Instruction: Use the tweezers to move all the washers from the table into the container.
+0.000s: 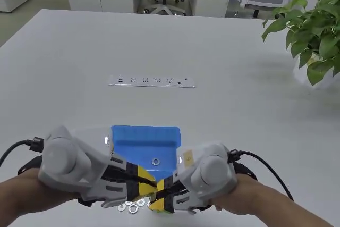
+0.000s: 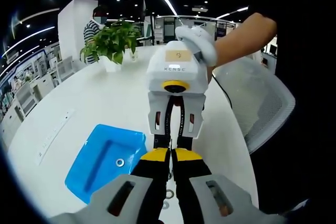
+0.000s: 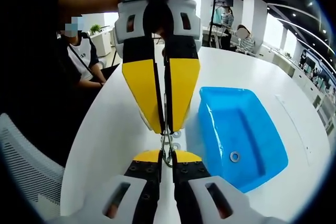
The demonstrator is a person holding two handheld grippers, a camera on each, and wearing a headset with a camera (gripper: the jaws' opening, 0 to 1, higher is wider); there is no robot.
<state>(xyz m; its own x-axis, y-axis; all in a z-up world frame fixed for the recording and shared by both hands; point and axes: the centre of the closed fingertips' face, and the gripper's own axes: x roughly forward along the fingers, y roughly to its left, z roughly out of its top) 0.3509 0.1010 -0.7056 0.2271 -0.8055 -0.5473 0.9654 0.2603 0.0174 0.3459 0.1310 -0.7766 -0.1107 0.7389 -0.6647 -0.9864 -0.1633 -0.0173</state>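
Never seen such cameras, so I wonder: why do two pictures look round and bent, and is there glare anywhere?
Head view: soft, even light, straight lines, a faint shadow by the plant. Left gripper view: fisheye lens bends the table; ceiling lamps glare as streaks. Right gripper view: same bending, the blue container crisp.

We read just 1 word, approx. "KENSC", in small grey letters on the white front of the right gripper [image 2: 170, 141]. No other words were clear.
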